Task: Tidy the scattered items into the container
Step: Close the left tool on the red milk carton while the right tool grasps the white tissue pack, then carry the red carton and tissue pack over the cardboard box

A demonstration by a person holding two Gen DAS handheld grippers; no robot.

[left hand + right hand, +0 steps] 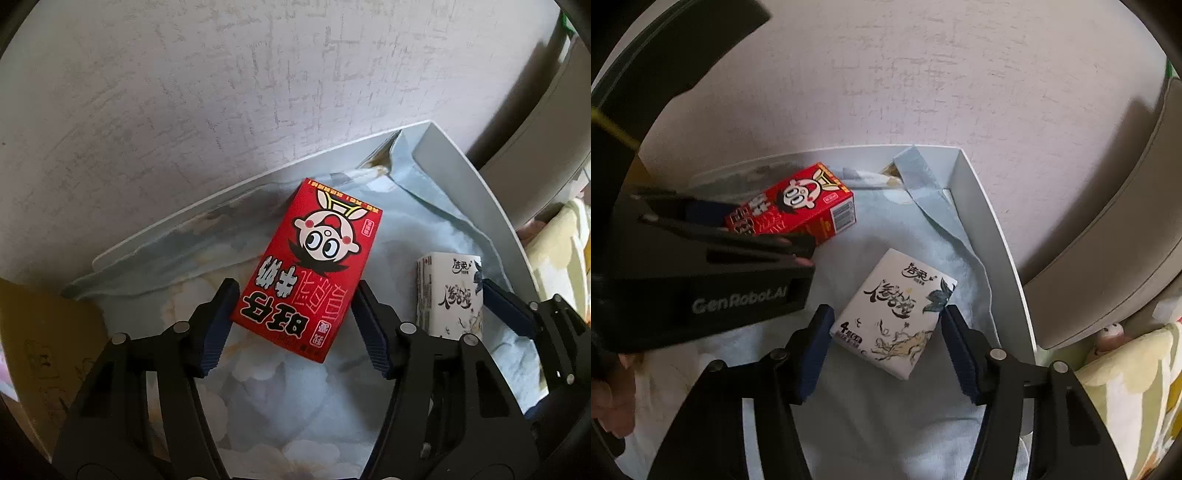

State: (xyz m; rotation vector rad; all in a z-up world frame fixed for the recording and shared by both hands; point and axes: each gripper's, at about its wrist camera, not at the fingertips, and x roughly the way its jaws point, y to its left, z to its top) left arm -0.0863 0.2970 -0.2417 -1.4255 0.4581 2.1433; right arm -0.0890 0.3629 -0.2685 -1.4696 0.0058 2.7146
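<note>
A red milk carton with a cartoon face lies flat on the pale blue cloth that lines the white box. My left gripper straddles the carton's near end, both blue pads touching its long sides. To its right lies a white tissue pack with ink-style print, and my right gripper has its pads against the pack's two sides. The left gripper also shows in the right wrist view over the carton. The pack shows in the left wrist view.
The white box wall runs along the right and far sides, on a pale textured surface. A grey rounded piece of furniture and yellow flowered fabric lie beyond it on the right. A brown cardboard flap sits left. A hand holds the left gripper.
</note>
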